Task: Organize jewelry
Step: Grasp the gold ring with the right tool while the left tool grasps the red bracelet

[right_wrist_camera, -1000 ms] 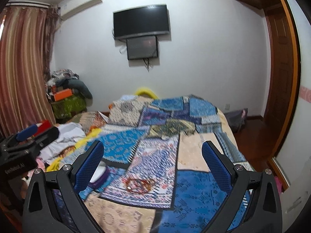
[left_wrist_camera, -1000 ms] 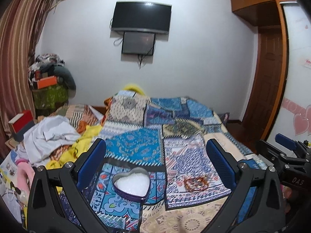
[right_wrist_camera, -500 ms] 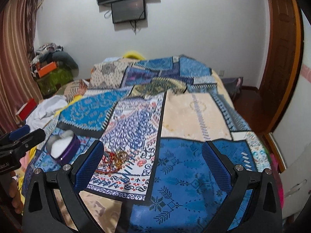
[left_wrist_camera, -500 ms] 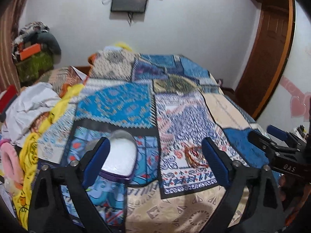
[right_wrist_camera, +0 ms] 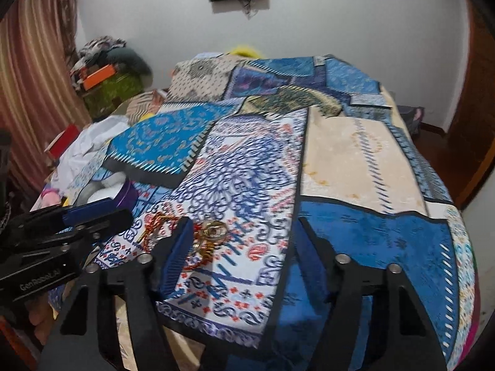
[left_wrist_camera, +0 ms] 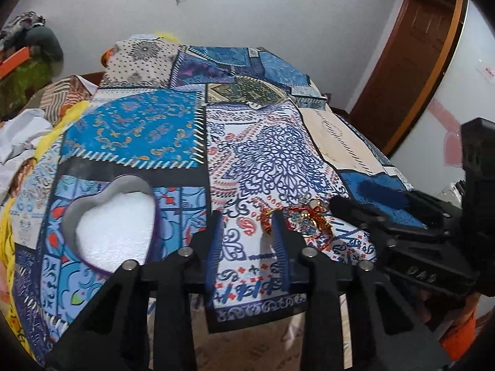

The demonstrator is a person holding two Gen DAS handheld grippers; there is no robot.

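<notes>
Through my left wrist camera, my left gripper (left_wrist_camera: 247, 219) hangs low over the patchwork bedspread (left_wrist_camera: 130, 130), its two blue-padded fingers (left_wrist_camera: 215, 241) drawn in toward each other with a narrow gap between them and nothing held there. The tangle of jewelry (left_wrist_camera: 304, 222), red and gold bangles with a blue-stoned piece among them, lies on the white-and-blue patterned patch, just beside my right-hand fingertip and partly hidden behind it; whether the pad touches it I cannot tell. To the left sits the heart-shaped tin (left_wrist_camera: 113, 225), open-topped, purple-walled, lined with white foam, and well apart from the jewelry. My right gripper (left_wrist_camera: 383, 204) reaches in from the right edge, its dark tip close to the far side of the bangles. Through my right wrist camera, my right gripper (right_wrist_camera: 241, 227) has its fingers spread wide above the same patterned patch and holds nothing. The jewelry (right_wrist_camera: 210, 235) lies just inside my left-hand finger, a gold ring piece uppermost, with some red and gold strands beyond that finger. My left gripper (right_wrist_camera: 92, 213) comes in from the left edge, its blue pad pointing at the pile, and behind it the heart-shaped tin (right_wrist_camera: 123, 193) shows its purple wall.
</notes>
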